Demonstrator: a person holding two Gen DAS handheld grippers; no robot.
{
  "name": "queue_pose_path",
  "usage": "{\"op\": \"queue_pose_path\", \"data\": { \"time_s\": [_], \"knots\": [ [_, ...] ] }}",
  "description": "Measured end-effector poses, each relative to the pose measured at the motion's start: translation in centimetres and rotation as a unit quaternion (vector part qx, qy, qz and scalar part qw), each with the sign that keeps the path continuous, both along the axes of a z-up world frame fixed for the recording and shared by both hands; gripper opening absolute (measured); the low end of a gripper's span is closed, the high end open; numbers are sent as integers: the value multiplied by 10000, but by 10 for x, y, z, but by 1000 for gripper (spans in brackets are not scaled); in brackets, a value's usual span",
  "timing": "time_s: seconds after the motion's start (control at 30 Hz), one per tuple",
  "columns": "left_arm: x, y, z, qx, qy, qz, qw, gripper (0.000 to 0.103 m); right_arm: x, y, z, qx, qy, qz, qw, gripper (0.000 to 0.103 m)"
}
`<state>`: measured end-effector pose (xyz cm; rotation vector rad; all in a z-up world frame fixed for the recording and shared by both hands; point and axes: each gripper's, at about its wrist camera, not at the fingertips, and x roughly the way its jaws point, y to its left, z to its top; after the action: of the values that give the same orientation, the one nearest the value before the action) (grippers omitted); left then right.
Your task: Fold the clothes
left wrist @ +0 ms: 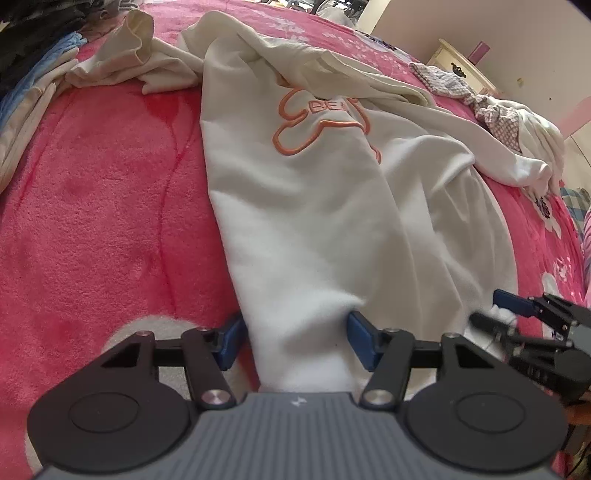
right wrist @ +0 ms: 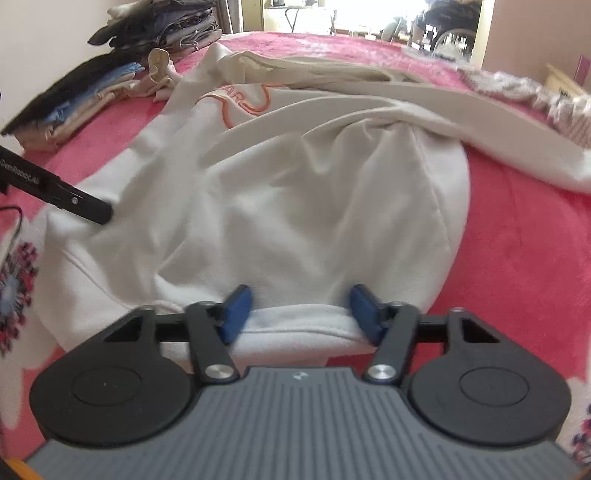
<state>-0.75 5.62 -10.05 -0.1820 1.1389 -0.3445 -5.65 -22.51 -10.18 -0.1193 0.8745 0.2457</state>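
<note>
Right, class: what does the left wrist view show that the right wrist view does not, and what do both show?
Only the left wrist view shows the whole orange outline on the sweatshirt and the right gripper low at the right edge.

Only the right wrist view shows the dark top of the folded stack, the bright doorway beyond the bed, and the hem lying between the right gripper's open fingers.

Both show the cream sweatshirt spread on the pink blanket, a checked cloth at the far right, and each gripper's blue fingertips apart around fabric.

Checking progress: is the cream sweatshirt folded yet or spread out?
Spread out, rumpled: the cream sweatshirt lies lengthwise on the pink blanket, sleeves sprawled sideways, orange logo showing.
</note>
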Motion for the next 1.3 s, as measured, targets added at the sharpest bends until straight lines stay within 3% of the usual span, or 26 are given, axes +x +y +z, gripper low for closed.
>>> {"op": "queue_pose_path", "data": {
  "time_s": [0.03,0.2,0.4,0.6,0.7,0.8,0.93,1.03,1.3],
  "knots": [
    [0,-1,1,-17,-20,-35,10000,60,0,-2,1,-106,-42,-45,9999,15],
    [-2,-8,6,-154,-119,-220,9996,59,3,-28,14,51,-78,-375,9993,3],
    [-2,-23,12,-620,-178,-547,9964,57,-3,-71,34,-108,-221,-1042,9943,2],
    [-1,-33,7,-623,-88,-798,9948,58,5,-113,33,-140,29,-1832,9830,1],
    [1,-30,4,-660,-52,-806,9945,58,10,-130,33,250,168,-1963,9801,2],
    [5,-32,4,-643,-36,-790,9948,58,27,-118,42,407,-29,-1473,9882,5],
    [8,-30,6,-624,-106,-791,9949,58,75,-73,59,43,-607,-161,9980,10],
    [9,-29,6,-590,-94,-814,9949,58,118,-36,58,-490,-1061,679,9908,28],
    [10,-28,-2,-577,-10,-825,9949,58,210,45,18,-1229,-1239,1698,9699,31]
  ]
}}
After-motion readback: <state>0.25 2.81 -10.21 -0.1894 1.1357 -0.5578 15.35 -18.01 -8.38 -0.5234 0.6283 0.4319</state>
